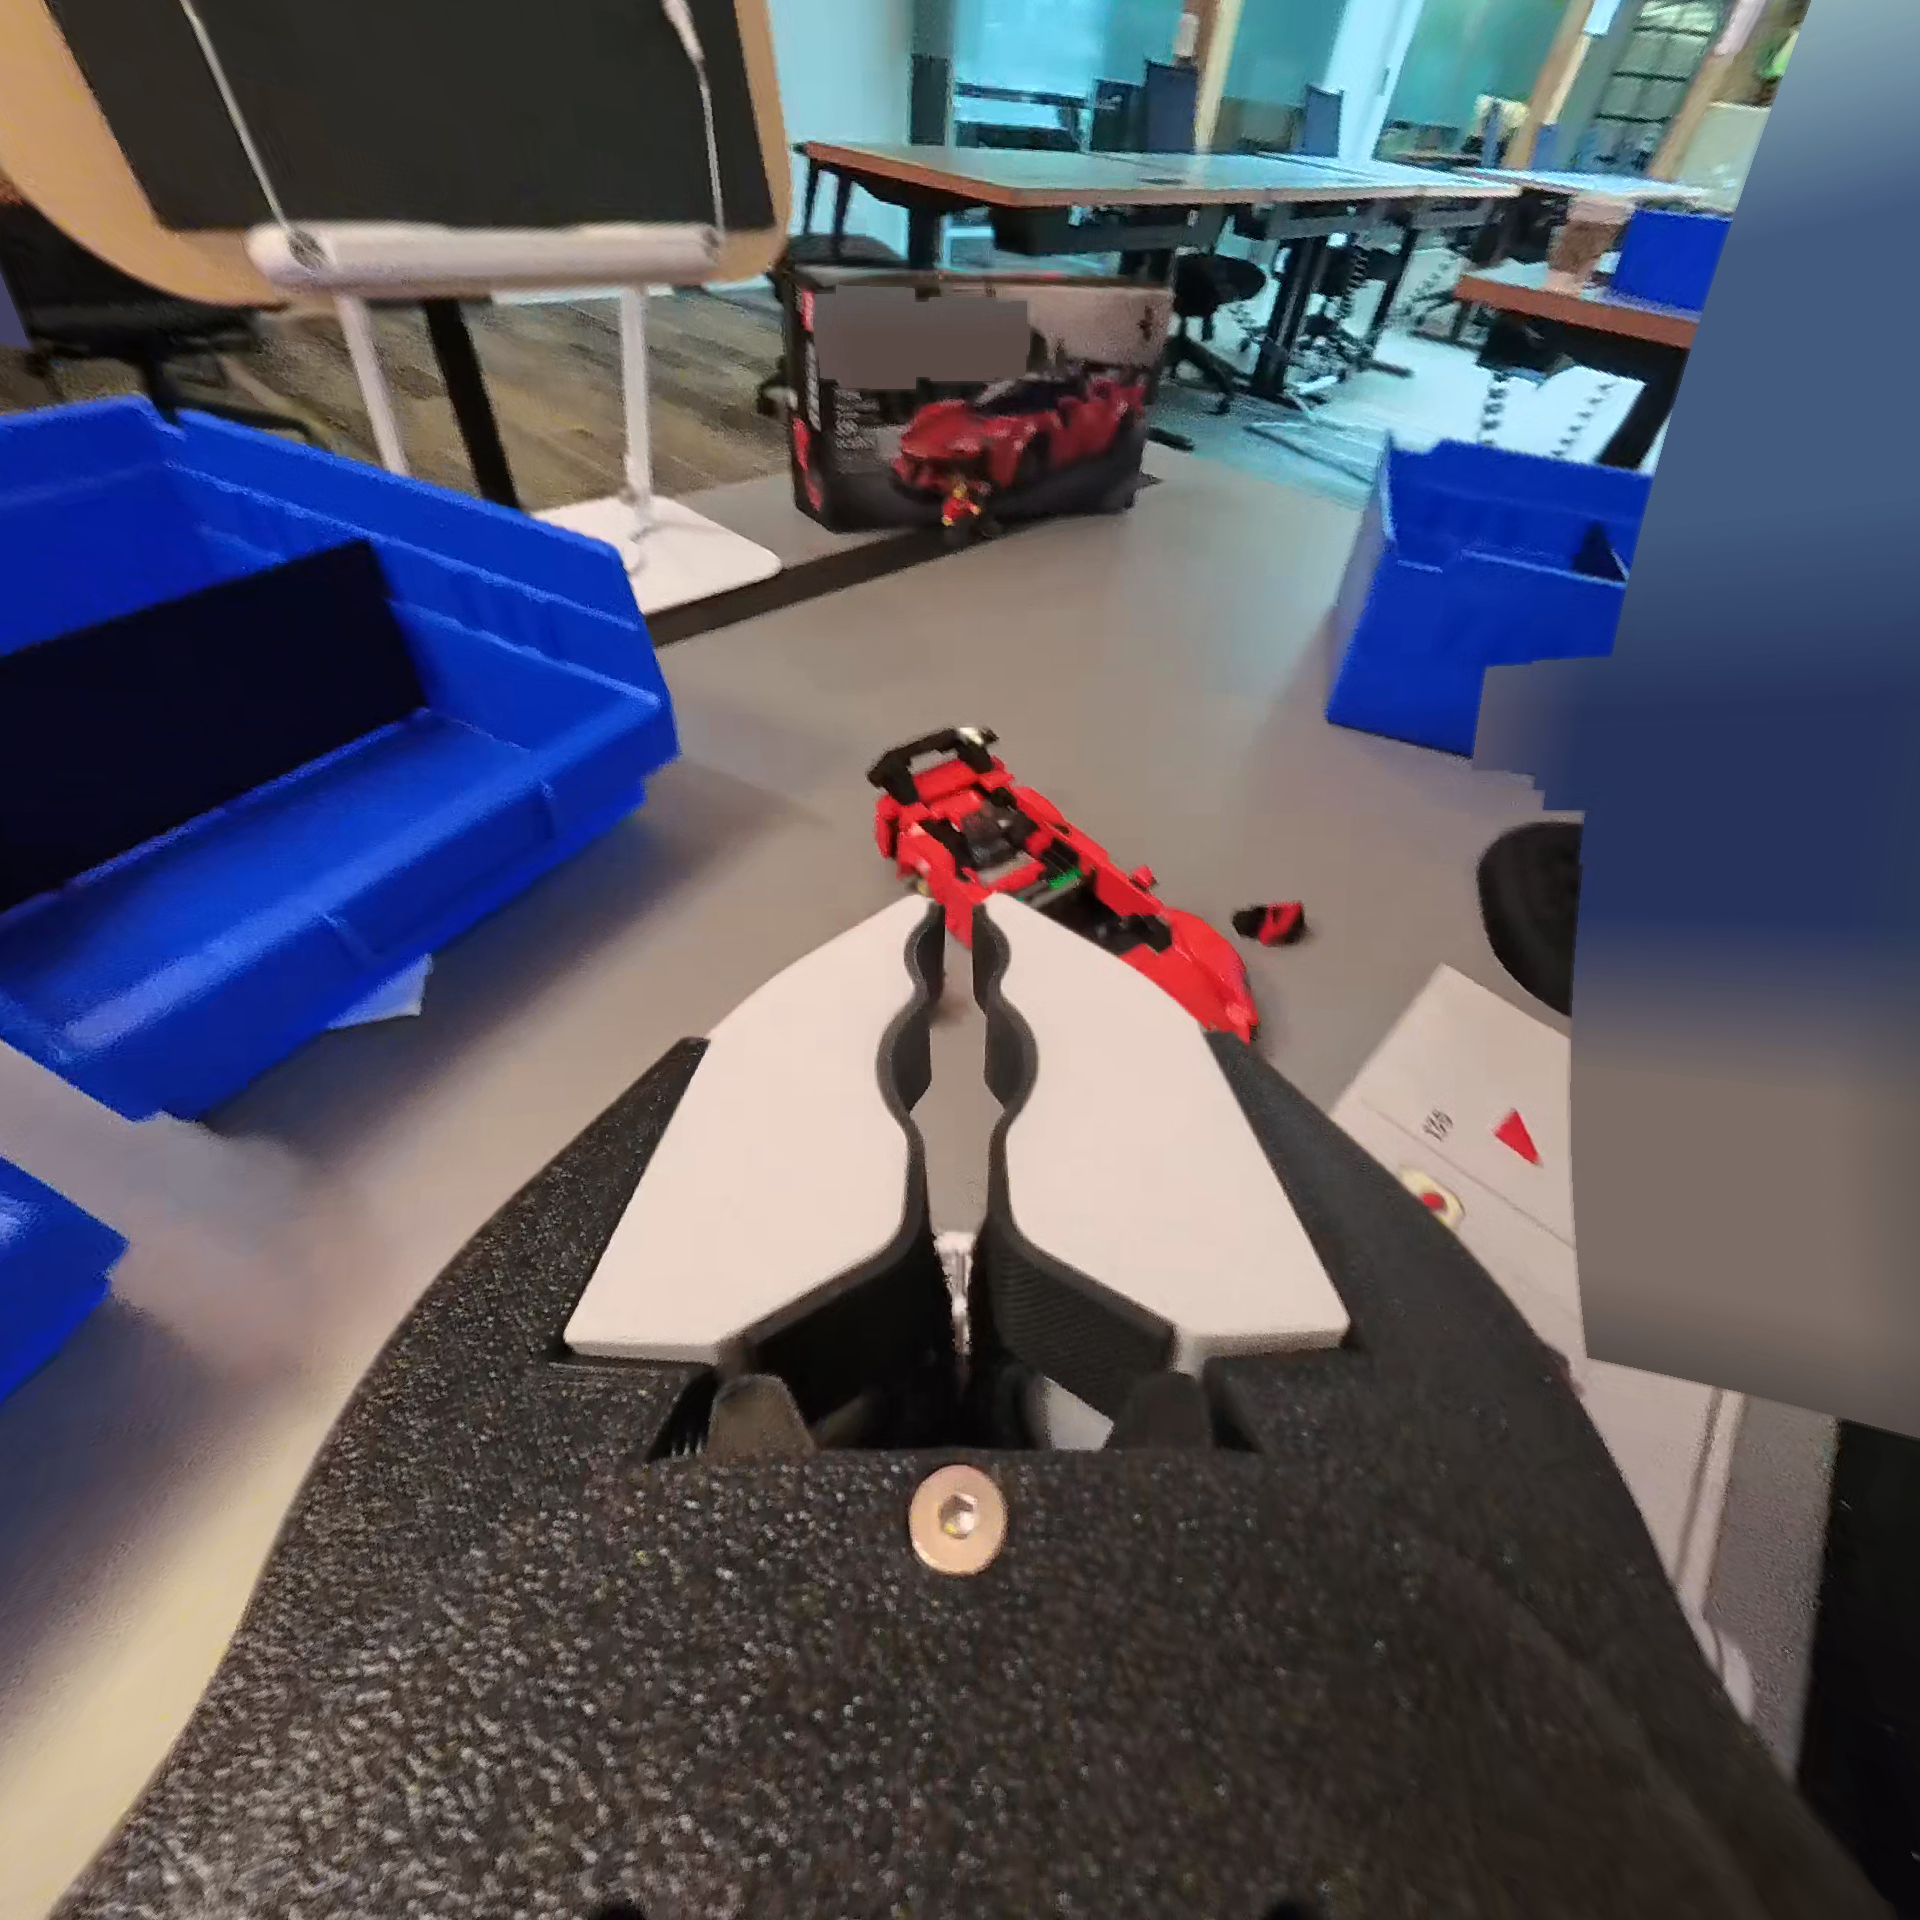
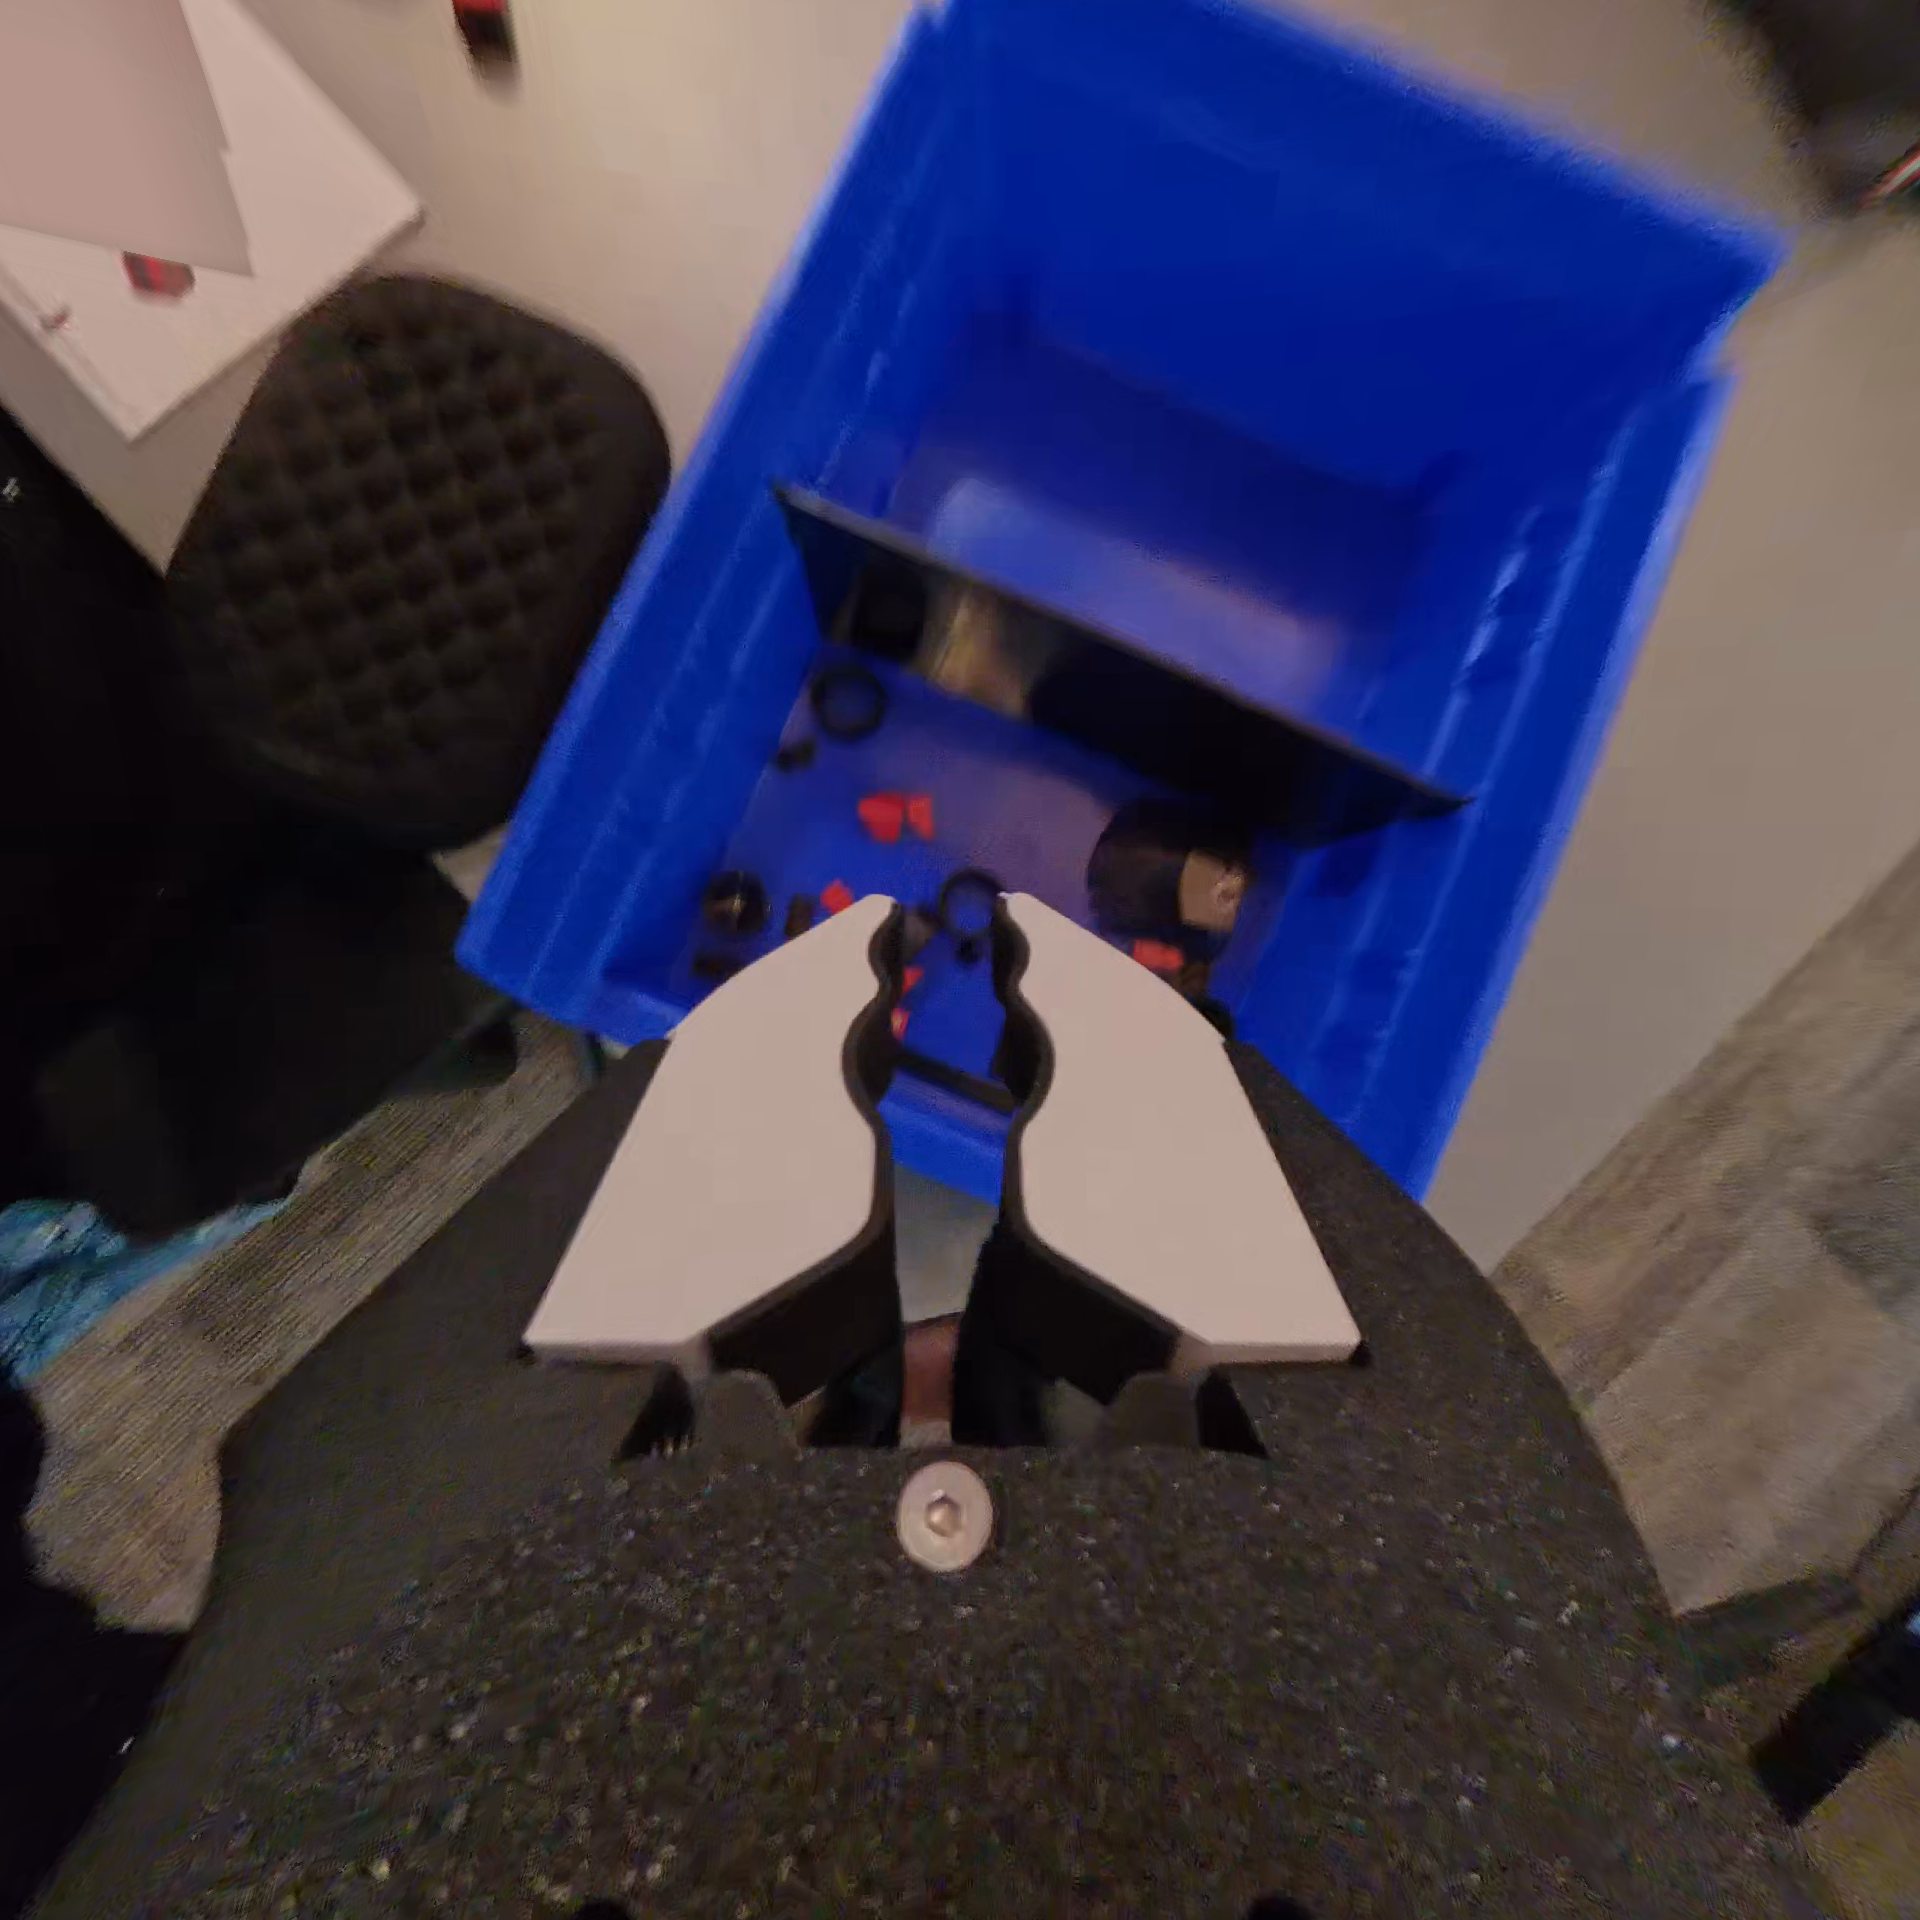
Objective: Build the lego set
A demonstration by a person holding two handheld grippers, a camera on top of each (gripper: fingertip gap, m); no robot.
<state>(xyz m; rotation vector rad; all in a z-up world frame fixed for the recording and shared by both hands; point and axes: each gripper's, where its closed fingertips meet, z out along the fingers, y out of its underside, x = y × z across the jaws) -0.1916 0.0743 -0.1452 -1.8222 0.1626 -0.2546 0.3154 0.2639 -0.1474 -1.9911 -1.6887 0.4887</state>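
Note:
In the left wrist view a partly built red and black lego car [image 1: 997, 831] lies on the grey table. My left gripper [image 1: 957, 920] is at its near side, nearly closed, with a thin red edge of the car between the pads. A small red and black piece [image 1: 1273, 922] lies to the car's right. In the right wrist view my right gripper [image 2: 948, 909] hovers open over a blue bin [image 2: 1351, 260]. Its tips are just short of a black ring tyre [image 2: 971, 896], with nothing pressed between the pads. Red pieces [image 2: 894, 816], another black ring [image 2: 850, 704] and a dark wheel [image 2: 1164, 868] lie on the bin floor.
A black divider [image 2: 1143, 686] splits the bin. A black foam pad [image 2: 416, 540] and a white instruction sheet [image 2: 208, 260] lie to its left. The left wrist view shows a large blue bin [image 1: 312, 779] at left, another [image 1: 1486, 603] at right, the set's box [image 1: 977, 405] behind, and the sheet [image 1: 1455, 1122]. Tip to tip, the grippers are about 55 centimetres apart.

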